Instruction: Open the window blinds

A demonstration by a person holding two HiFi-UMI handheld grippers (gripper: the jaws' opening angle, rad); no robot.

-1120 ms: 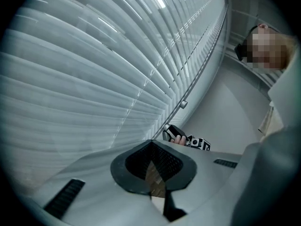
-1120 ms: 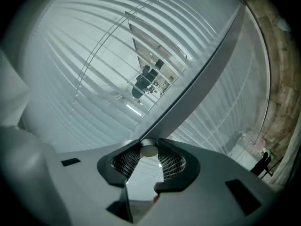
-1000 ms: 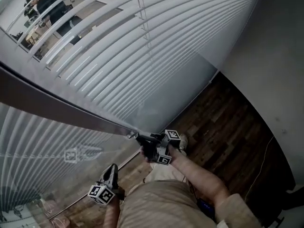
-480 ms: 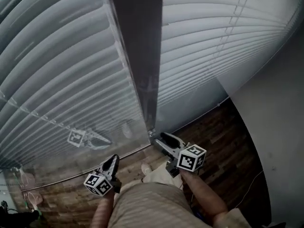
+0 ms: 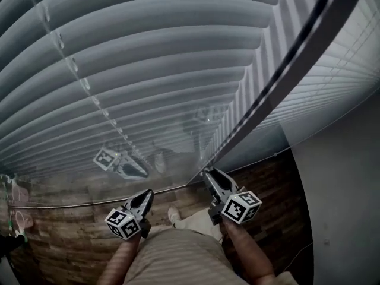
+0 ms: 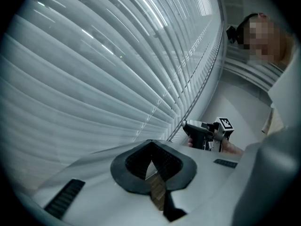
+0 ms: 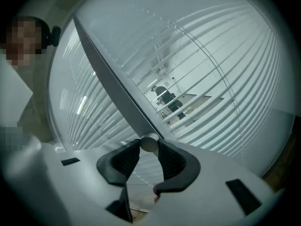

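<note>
Handling the wand: I judge the tilt wand (image 7: 117, 93) to be light and stiff. It is a slim, smooth rod hanging from above, so it will likely swing if I drag it sideways and may slip in the pads when I twist it.
Where to hold: at its rounded bottom end, squarely between the ribbed pads, so that a roll of my wrist turns the rod and does not skid round it.
Where it is: the wand runs up and away across the blinds (image 5: 148, 70), and its lower end sits at my right jaw tips, above the wooden floor (image 5: 267, 177).
Right gripper: my right gripper (image 7: 149, 145) has just been closing. Its jaws now stand narrow, with both pads against the wand's end cap and nothing else between them.
Left gripper: my left gripper (image 6: 150, 142) has its jaw tips together with nothing in them, hanging near the slats without touching them.
Right arm pose: my forearm reaches forward from my body, the gripper points almost level at the window, and its marker cube faces up.
Left arm pose: drawn in a little lower, beside the right and apart from it, pointing at the blinds.
Slats: to the right of the wand they stand partly tilted, with gaps that show through. To the left they look closed.
</note>
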